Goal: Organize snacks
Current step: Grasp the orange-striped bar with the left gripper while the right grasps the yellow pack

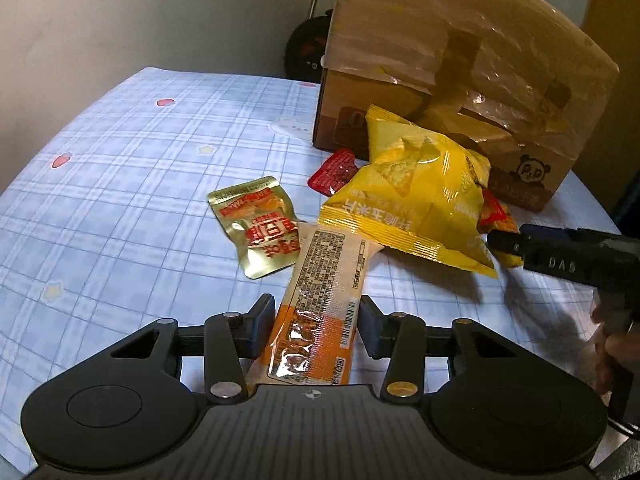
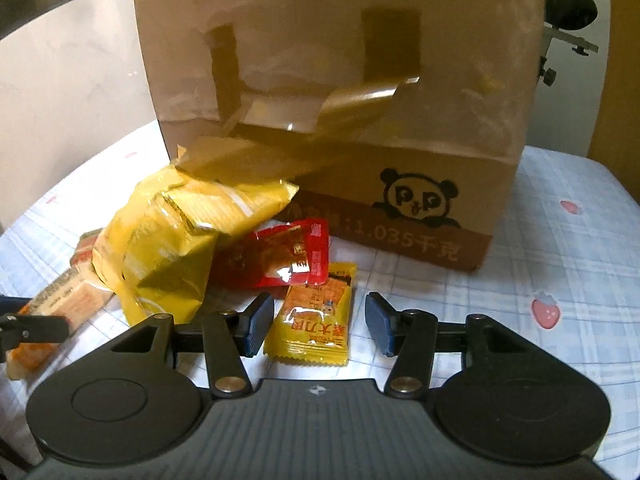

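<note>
Snacks lie on a blue plaid cloth in front of a cardboard box (image 1: 460, 80) (image 2: 340, 100). My left gripper (image 1: 318, 320) is open, its jaws on either side of a long orange and white snack packet (image 1: 320, 304), not pressing it. A gold pouch (image 1: 256, 228) lies to its left, a big yellow chip bag (image 1: 412, 196) (image 2: 168, 240) beyond. My right gripper (image 2: 318, 320) is open around a small yellow and orange packet (image 2: 316, 320). A red packet (image 2: 280, 256) lies just past it. The right gripper also shows in the left wrist view (image 1: 516, 244).
Another red packet (image 1: 334, 170) lies by the box's left corner. The cloth (image 1: 120, 160) (image 2: 560, 260) stretches bare to the left of the snacks and to the right of the box. A wall stands behind. Loose brown tape hangs off the box front (image 2: 280, 136).
</note>
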`<state>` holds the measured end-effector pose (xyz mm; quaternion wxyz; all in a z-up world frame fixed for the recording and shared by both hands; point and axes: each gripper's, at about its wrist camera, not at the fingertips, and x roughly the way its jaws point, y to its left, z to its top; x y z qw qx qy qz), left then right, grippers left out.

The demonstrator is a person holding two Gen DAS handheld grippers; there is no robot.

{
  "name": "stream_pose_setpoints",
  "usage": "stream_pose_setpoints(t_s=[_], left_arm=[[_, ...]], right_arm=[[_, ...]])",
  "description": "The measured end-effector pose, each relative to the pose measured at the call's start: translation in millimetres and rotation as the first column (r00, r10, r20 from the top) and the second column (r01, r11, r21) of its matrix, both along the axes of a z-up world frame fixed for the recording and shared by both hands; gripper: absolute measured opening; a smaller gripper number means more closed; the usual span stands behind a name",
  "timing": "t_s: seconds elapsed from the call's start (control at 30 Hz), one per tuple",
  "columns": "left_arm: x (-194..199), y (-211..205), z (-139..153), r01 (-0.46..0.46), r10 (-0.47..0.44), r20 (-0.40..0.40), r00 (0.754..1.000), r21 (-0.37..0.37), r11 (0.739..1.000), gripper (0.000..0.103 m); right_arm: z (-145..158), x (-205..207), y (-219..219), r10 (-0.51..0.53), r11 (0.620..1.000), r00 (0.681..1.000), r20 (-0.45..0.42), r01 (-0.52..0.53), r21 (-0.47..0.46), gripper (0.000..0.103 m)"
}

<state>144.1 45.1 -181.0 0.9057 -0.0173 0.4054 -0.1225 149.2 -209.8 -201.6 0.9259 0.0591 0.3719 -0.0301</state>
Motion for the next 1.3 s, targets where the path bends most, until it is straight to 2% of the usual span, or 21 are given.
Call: stream_pose_setpoints(t_s=[0.13,0.27,0.33,0.6,0.8,1.0,1.17,1.3], left_arm=[[1.7,-2.6,-1.2,-0.007,0.007,0.008,1.0,0.008,1.0,0.047],[1.1,-5.1,-1.7,-0.003,0.003,0.016,1.0,0.027,1.0,0.047],[2.2,-5.3,-3.1,-0.001,0.0,0.021,1.0,0.027,1.0,0.047],[0.1,-2.8,-3.0,0.0,0.0,0.026,1.0,0.02,1.0,0.047],[-0.1,3.2,-0.2,-0.023,0.024,0.021,0.999,-0.015,1.0,0.043],[-7.6,10.3,9.7,-0.07,0.072,0.073,0.995,-0.034,0.997,0.042],[-16.3,19.1,21.5,-0.13,0.138,0.13,0.982,-0.068,0.989,0.042],[-20.4,23.5,29.1,-0.146,0.157,0.151,0.976,-0.079,0.986,0.042]], right_arm=[[-3.9,1.5,9.1,0.022,0.998,1.0,0.005,-0.022,-0.057,0.057],[-5.1,-0.1,8.3,0.028,0.998,0.999,0.017,-0.027,-0.057,0.045],[-5.3,-2.1,6.6,0.026,0.998,0.999,0.024,-0.025,-0.053,0.043],[-2.0,-11.4,16.0,0.052,0.996,0.997,0.049,-0.048,-0.081,0.043],[1.8,-19.9,3.4,0.01,0.999,0.996,0.083,-0.007,-0.031,0.043],[3.1,-20.2,4.1,0.013,1.0,0.995,0.098,-0.011,-0.024,0.042],[0.6,-14.9,11.0,0.07,0.997,0.995,0.069,-0.068,-0.031,0.042],[-0.9,-12.4,16.0,0.108,0.994,0.993,0.056,-0.106,-0.04,0.042]])
